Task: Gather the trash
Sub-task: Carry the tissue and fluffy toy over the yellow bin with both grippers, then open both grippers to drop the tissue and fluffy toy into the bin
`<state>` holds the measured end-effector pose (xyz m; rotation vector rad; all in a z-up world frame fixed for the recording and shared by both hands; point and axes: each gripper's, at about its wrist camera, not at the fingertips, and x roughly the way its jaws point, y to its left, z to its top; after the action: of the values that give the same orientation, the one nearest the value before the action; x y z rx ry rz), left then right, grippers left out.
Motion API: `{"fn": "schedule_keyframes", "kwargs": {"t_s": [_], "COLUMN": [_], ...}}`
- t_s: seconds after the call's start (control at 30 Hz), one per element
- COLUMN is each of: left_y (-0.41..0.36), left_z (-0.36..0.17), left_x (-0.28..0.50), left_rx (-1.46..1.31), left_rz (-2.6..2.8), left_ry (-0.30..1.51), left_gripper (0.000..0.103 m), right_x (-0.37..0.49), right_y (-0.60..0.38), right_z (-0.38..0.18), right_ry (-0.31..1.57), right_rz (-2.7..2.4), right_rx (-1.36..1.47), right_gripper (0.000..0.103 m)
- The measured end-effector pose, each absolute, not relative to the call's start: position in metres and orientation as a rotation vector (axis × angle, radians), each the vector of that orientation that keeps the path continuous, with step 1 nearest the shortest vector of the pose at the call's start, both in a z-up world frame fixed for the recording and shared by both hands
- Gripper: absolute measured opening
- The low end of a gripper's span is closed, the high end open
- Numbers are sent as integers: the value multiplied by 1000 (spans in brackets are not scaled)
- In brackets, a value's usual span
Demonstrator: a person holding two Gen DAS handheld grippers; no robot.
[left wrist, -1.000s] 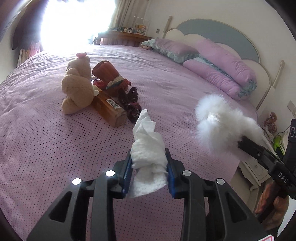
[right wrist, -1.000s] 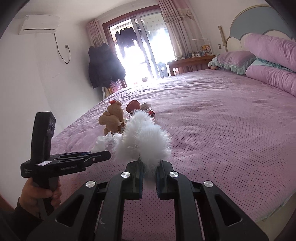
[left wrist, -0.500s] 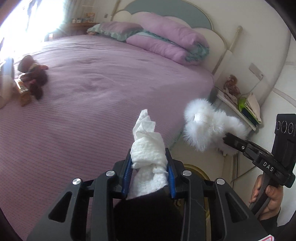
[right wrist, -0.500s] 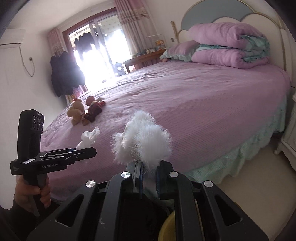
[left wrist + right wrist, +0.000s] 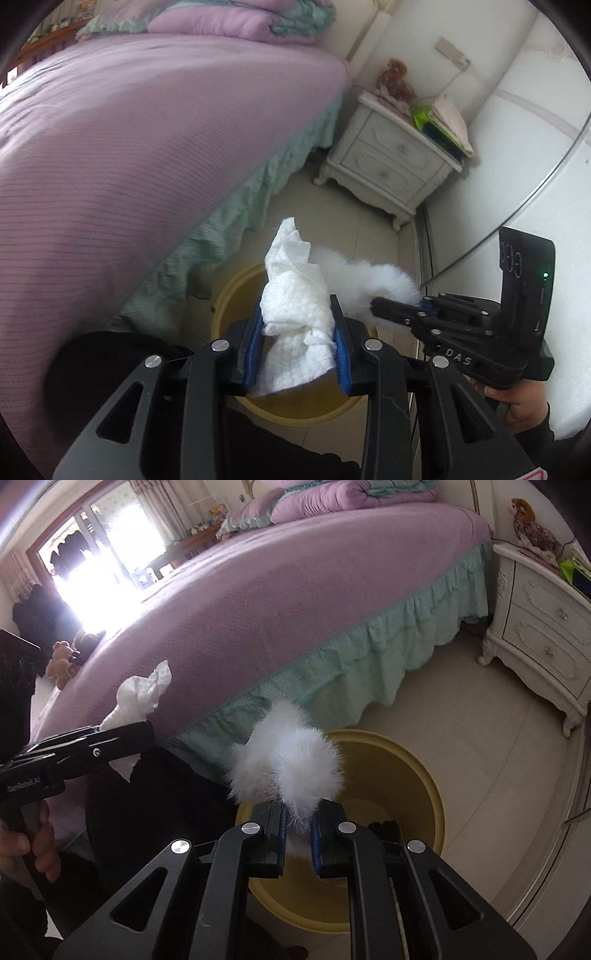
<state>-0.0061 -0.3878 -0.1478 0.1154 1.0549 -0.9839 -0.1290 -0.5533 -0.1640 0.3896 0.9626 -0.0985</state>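
Above the yellow bin (image 5: 424, 775) on the floor beside the bed (image 5: 295, 602), the left gripper (image 5: 298, 350) clamps a crumpled white tissue (image 5: 295, 314) while the right gripper (image 5: 297, 840) pinches a white fluffy item (image 5: 288, 760), possibly a fur pom-pom.

Right claw (image 5: 298, 834) pinching white fluff (image 5: 286, 762), yellow bin (image 5: 424, 775) below
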Motion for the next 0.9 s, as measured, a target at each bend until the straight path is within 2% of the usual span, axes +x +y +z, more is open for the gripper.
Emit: {"fn": "schedule_keyframes", "kwargs": {"t_s": [0.07,0.13,0.2,0.37,0.67,0.7,0.77,0.83,0.9], "left_y": [-397,-397,-402,-412,-432,-434,-437,-436,-436], "left_z": [-155,-159,-165,-179,-194,-194,-194,-192,-192], "left_x": [-10,-12,-15,-17,-26,-27,-27,-28,-27], "left_rx": [134,149,168,199,225,229,230,212,215], "left_rz": [-994,-999,-1007,-1015,-1062,-1070,-1079,-1074,-1080], "left_ry": [1075,1084,1097,1140,1165,1166,1172,1160,1175], "left_gripper": [33,33,33,33,36,39,79,88,88], "right_x": [-129,-128,-128,-135,-146,-147,-147,-147,-146], "right_y": [-553,-556,-560,-576,-593,-594,-596,-597,-596], "right_z": [-174,-184,-188,-182,-173,-172,-172,-172,-172], "right_ry": [1003,1049,1052,1006,974,976,978,980,982], "right_rz": [-104,-106,-122,-163,-219,-220,-223,-228,-226], "right_rx": [376,395,420,462,460,460,459,456,453], "right_gripper": [13,33,40,40,49,49,49,50,50]}}
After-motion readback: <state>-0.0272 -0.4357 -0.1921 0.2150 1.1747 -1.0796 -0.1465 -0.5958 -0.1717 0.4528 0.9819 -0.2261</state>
